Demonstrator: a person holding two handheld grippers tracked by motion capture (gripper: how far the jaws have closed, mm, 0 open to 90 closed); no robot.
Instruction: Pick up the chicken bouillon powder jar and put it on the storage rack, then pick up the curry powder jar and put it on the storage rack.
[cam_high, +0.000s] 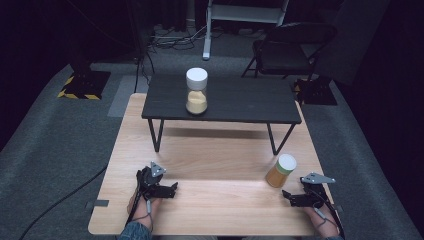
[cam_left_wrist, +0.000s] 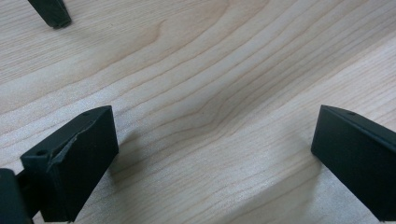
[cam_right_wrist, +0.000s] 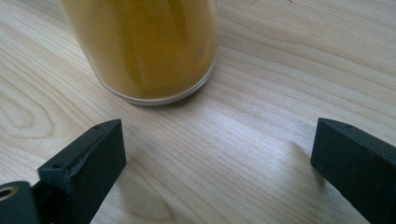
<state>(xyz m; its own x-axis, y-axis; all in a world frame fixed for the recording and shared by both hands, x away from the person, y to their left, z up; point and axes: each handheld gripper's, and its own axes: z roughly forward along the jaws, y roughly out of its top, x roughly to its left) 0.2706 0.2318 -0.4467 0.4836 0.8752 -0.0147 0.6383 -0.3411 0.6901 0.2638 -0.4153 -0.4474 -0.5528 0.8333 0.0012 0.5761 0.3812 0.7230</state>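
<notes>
On shelf (cam_high: 260, 100), jar (cam_high: 196, 91) half-full, powder

Table (cam_high: 210, 200): pale wood with wavy brown grain. Raised shelf (cam_high: 240, 100) at 12 o'clock: matt black, black legs. Jar on shelf (cam_high: 196, 91): white lid, clear glass, tan-orange filling. Jar at 4 o'clock (cam_high: 280, 170): cream lid, green band, amber-yellow body. Left gripper (cam_high: 172, 187) and right gripper (cam_high: 285, 194): black, each with a grey plate. Floor (cam_high: 50, 150): dark grey carpet; yellow-black hazard stripes (cam_high: 75, 95) at 10 o'clock.
</notes>
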